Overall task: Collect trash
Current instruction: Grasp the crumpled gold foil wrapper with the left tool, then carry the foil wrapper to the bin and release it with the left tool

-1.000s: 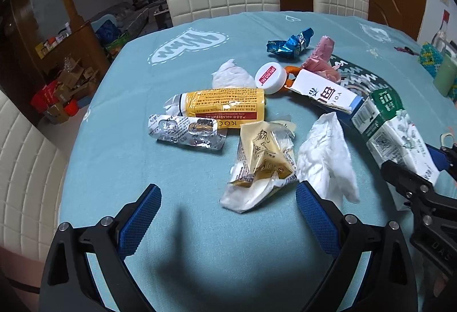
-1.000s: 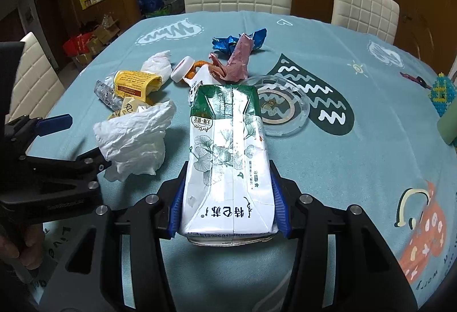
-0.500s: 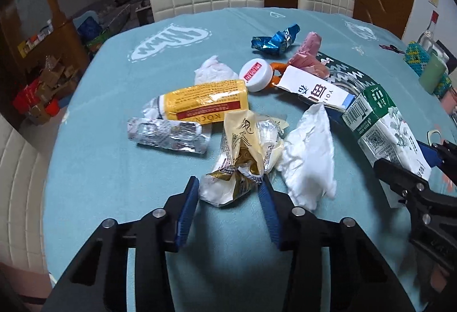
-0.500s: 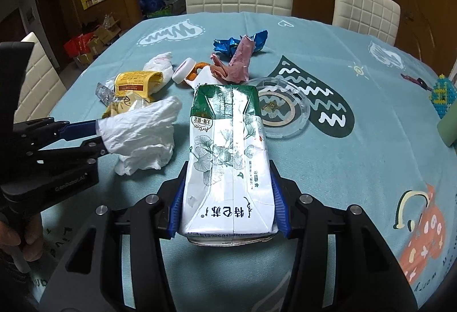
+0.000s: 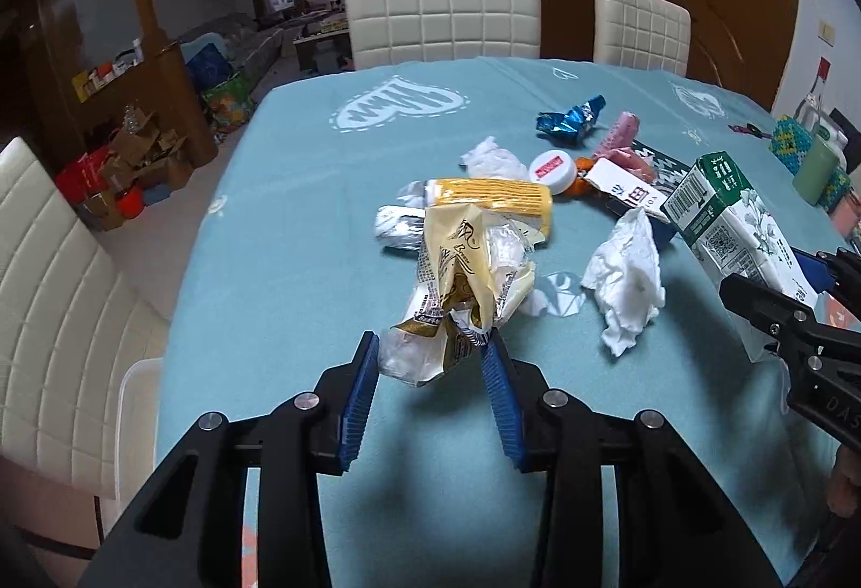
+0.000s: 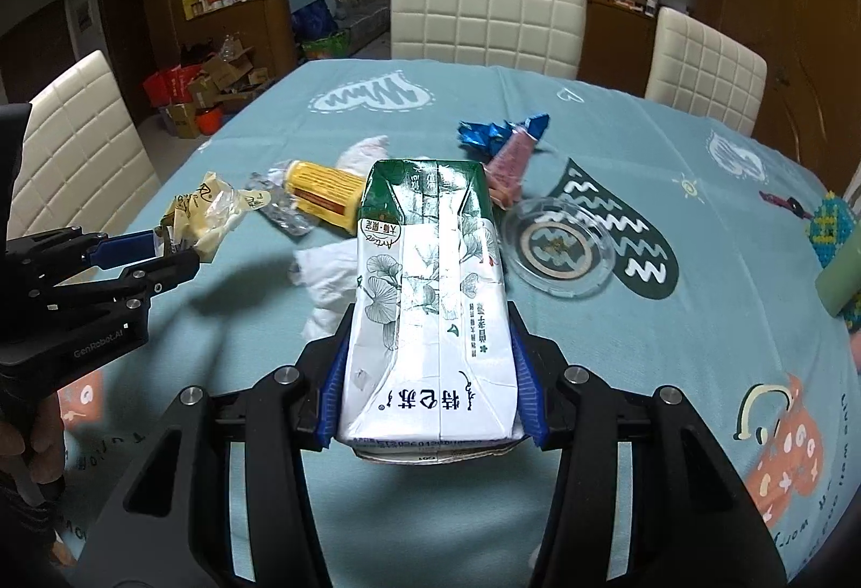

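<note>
A crumpled cream and gold snack wrapper [image 5: 468, 276] hangs above the blue tablecloth [image 5: 301, 211], pinched at its lower end by my left gripper [image 5: 430, 346], whose jaws are still closing on it. The right wrist view shows that gripper [image 6: 161, 254] and wrapper [image 6: 210, 217] at the left. My right gripper [image 6: 430, 335] is shut on a green and white milk carton [image 6: 430, 276], held off the table; the carton [image 5: 726, 217] shows at the right in the left wrist view. On the cloth lie a white tissue [image 5: 627, 276], a yellow packet [image 5: 489, 200], a foil blister pack [image 5: 395, 230] and a white cap [image 5: 554, 168].
Farther back lie a blue foil wrapper [image 5: 570, 122], a pink wrapper [image 5: 619, 141] and a white box [image 5: 627, 192]. A clear glass dish [image 6: 559, 246] sits right of the carton. White padded chairs [image 5: 441, 12] ring the table. A green object [image 6: 839, 276] stands at the right edge.
My left gripper's wide jaws closed on the snack wrapper and lifted it off the cloth. My right gripper rose a little with the carton still in it.
</note>
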The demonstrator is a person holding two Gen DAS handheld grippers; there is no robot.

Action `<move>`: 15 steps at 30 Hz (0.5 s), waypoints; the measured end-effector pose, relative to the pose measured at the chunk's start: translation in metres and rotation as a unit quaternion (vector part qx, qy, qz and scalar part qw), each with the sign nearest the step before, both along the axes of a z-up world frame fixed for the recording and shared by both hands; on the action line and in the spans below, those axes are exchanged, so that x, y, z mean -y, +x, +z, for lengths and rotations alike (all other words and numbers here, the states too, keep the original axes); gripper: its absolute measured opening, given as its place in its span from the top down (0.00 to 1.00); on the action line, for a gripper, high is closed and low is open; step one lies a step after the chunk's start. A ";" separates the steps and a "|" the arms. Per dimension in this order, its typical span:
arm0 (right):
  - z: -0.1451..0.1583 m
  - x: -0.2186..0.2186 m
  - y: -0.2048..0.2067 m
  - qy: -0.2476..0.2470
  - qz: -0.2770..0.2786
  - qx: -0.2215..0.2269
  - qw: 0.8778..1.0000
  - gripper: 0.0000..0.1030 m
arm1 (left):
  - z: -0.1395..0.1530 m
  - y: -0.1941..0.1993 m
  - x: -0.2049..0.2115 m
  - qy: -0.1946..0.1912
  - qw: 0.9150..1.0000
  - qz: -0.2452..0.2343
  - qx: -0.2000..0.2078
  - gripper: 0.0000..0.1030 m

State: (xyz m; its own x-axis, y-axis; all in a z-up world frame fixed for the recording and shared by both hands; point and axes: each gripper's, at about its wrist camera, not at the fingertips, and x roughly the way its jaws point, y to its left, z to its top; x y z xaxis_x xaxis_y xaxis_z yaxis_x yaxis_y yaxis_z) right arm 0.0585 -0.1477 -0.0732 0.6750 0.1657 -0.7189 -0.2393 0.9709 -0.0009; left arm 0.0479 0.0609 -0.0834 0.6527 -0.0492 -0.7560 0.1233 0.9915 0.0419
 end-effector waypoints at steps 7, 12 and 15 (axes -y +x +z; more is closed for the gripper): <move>0.008 -0.040 -0.006 -0.008 0.047 0.009 0.999 0.49 | 0.006 -0.016 -0.042 -0.002 0.999 0.039 0.013 0.63; 0.009 -0.081 -0.007 -0.020 0.092 0.009 0.996 0.49 | 0.007 -0.028 -0.074 -0.007 0.998 0.067 0.018 0.63; 0.010 -0.107 -0.009 -0.028 0.119 0.011 0.992 0.49 | 0.006 -0.037 -0.093 -0.013 0.996 0.086 0.020 0.63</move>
State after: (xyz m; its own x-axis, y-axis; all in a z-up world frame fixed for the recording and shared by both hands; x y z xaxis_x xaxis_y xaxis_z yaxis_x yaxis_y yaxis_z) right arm 0.0499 -0.0404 -0.0635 0.6367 0.2823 -0.7176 -0.4616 0.8849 -0.0615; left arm 0.0114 0.1541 -0.0770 0.6823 0.0466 -0.7296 -0.0488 0.9986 0.0181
